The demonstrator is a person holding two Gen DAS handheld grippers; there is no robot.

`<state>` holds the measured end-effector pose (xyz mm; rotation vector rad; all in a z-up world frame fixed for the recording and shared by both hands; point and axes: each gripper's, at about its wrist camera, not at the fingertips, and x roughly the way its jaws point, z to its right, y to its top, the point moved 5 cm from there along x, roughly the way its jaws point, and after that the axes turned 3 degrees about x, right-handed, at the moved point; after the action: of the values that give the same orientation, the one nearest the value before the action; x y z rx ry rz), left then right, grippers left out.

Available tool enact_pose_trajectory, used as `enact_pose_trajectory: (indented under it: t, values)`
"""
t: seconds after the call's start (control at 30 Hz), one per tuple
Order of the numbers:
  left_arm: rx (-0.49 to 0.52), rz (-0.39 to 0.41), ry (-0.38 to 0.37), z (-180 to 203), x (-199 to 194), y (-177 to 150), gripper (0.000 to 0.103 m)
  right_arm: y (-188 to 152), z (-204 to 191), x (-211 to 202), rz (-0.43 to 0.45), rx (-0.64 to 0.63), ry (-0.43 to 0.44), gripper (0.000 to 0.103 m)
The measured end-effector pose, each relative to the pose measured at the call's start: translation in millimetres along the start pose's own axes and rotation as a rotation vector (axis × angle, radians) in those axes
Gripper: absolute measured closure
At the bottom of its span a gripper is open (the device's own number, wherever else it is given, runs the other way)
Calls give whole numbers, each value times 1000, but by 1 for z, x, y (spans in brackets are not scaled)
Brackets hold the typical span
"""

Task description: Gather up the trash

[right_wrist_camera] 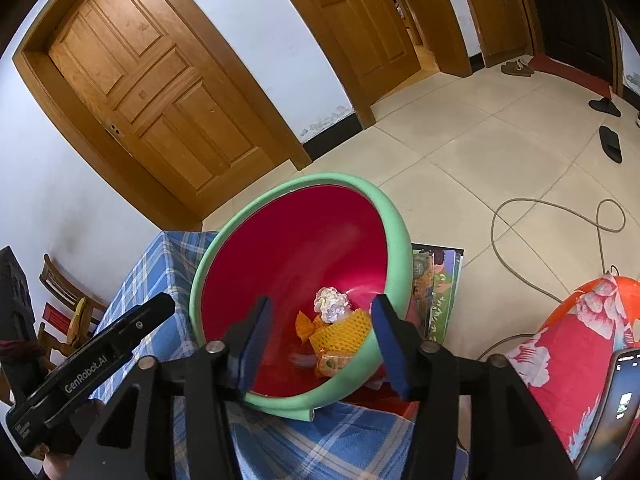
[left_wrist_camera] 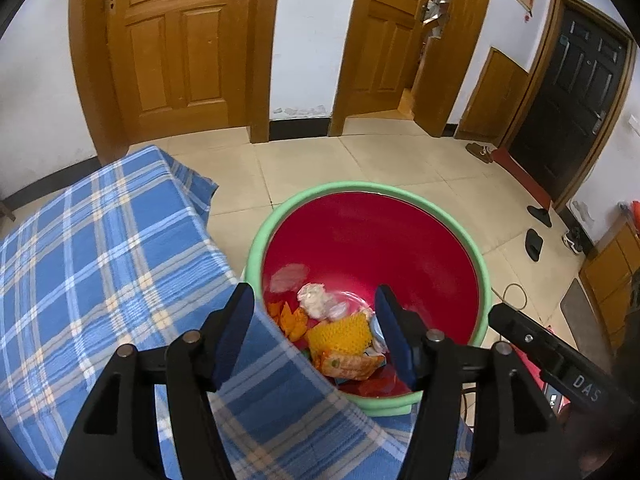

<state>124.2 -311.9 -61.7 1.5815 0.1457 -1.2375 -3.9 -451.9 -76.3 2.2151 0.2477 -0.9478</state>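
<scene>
A bin with a green rim (left_wrist_camera: 360, 188) (right_wrist_camera: 304, 180) and a red inside stands beside a table covered in blue plaid cloth (left_wrist_camera: 100, 260) (right_wrist_camera: 340, 440). On its bottom lie a crumpled white paper (left_wrist_camera: 316, 298) (right_wrist_camera: 332, 304), an orange foam net (left_wrist_camera: 340, 334) (right_wrist_camera: 340, 334), a snack wrapper (left_wrist_camera: 348, 364) (right_wrist_camera: 332, 362) and orange peel pieces (left_wrist_camera: 290, 318). My left gripper (left_wrist_camera: 314, 308) hangs open over the bin's near edge and the cloth, holding nothing. My right gripper (right_wrist_camera: 322, 312) is open above the bin's mouth, also holding nothing.
Two wooden doors (left_wrist_camera: 176, 48) and a dark door (left_wrist_camera: 572, 92) line the far wall. Slippers (left_wrist_camera: 534, 244) and a cable (right_wrist_camera: 560, 216) lie on the tile floor. A red floral cushion (right_wrist_camera: 568, 340), a phone (right_wrist_camera: 616, 400) and picture books (right_wrist_camera: 440, 292) sit right of the bin.
</scene>
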Motion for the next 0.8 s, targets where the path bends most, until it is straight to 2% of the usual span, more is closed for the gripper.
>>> enact_pose_trajectory:
  t: [0.2, 0.47, 0.6, 0.8]
  values:
    - [-30, 18, 42, -16, -29, -9, 38, -5, -14, -17, 12, -44, 26, 38]
    - [-99, 41, 119, -50, -77, -29, 35, -22, -47, -44, 10, -114, 110, 27]
    - [-143, 53, 197, -71, -105, -43, 29, -33, -68, -58, 2, -154, 159, 22]
    - [-205, 89, 298, -98, -144, -62, 24, -54, -99, -79, 7, -231, 209, 6]
